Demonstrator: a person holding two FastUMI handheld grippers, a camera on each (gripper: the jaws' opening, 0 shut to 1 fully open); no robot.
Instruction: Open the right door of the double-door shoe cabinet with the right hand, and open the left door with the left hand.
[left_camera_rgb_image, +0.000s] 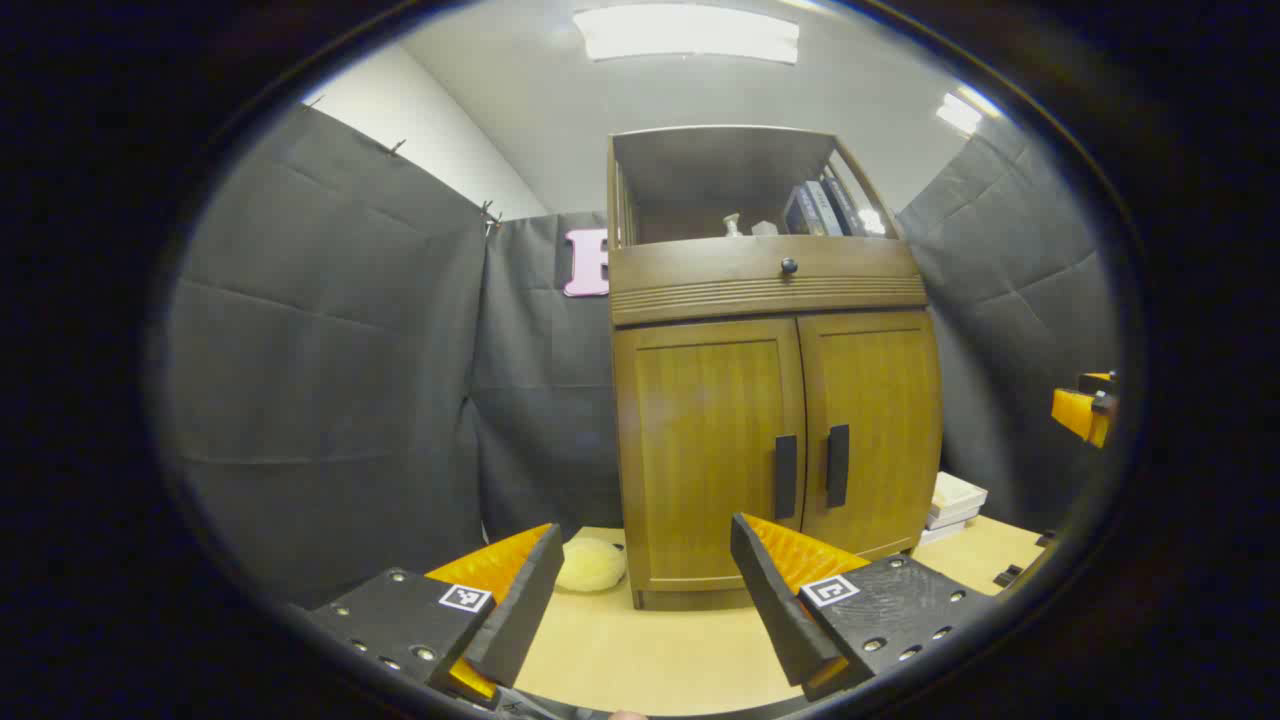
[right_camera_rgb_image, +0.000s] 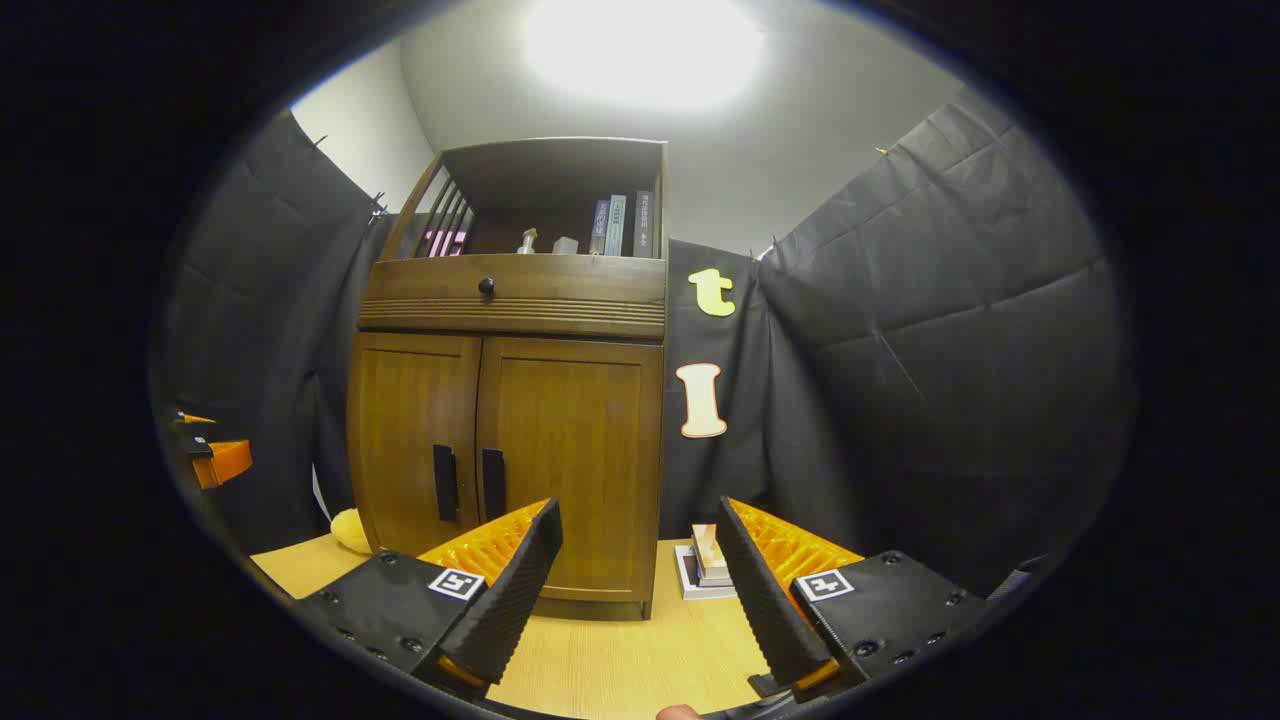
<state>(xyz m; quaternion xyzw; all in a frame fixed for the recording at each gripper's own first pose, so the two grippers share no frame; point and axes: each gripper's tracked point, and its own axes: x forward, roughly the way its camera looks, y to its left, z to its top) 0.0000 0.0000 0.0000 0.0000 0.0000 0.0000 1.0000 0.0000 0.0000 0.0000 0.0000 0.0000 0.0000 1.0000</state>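
A brown wooden shoe cabinet (left_camera_rgb_image: 770, 440) (right_camera_rgb_image: 510, 450) stands on a light wood floor, both lower doors closed. The left door (left_camera_rgb_image: 712, 450) (right_camera_rgb_image: 415, 445) and right door (left_camera_rgb_image: 875, 430) (right_camera_rgb_image: 570, 460) each carry a dark vertical handle (left_camera_rgb_image: 786, 477) (left_camera_rgb_image: 838, 465) (right_camera_rgb_image: 444, 483) (right_camera_rgb_image: 493, 484) at the centre seam. My left gripper (left_camera_rgb_image: 645, 555) is open, some way in front of the cabinet, holding nothing. My right gripper (right_camera_rgb_image: 640, 545) is open too, short of the right door. The right gripper (left_camera_rgb_image: 1085, 410) shows at the far right of the left gripper view; the left gripper (right_camera_rgb_image: 215, 455) shows at the far left of the right gripper view.
A drawer with a round knob (left_camera_rgb_image: 789, 265) (right_camera_rgb_image: 486, 287) sits above the doors, under an open shelf with books (left_camera_rgb_image: 822, 208) (right_camera_rgb_image: 620, 225). A yellow fluffy object (left_camera_rgb_image: 592, 565) (right_camera_rgb_image: 350, 530) lies left of the cabinet. Stacked books (left_camera_rgb_image: 950, 505) (right_camera_rgb_image: 705, 570) lie at its right. Black cloth walls surround.
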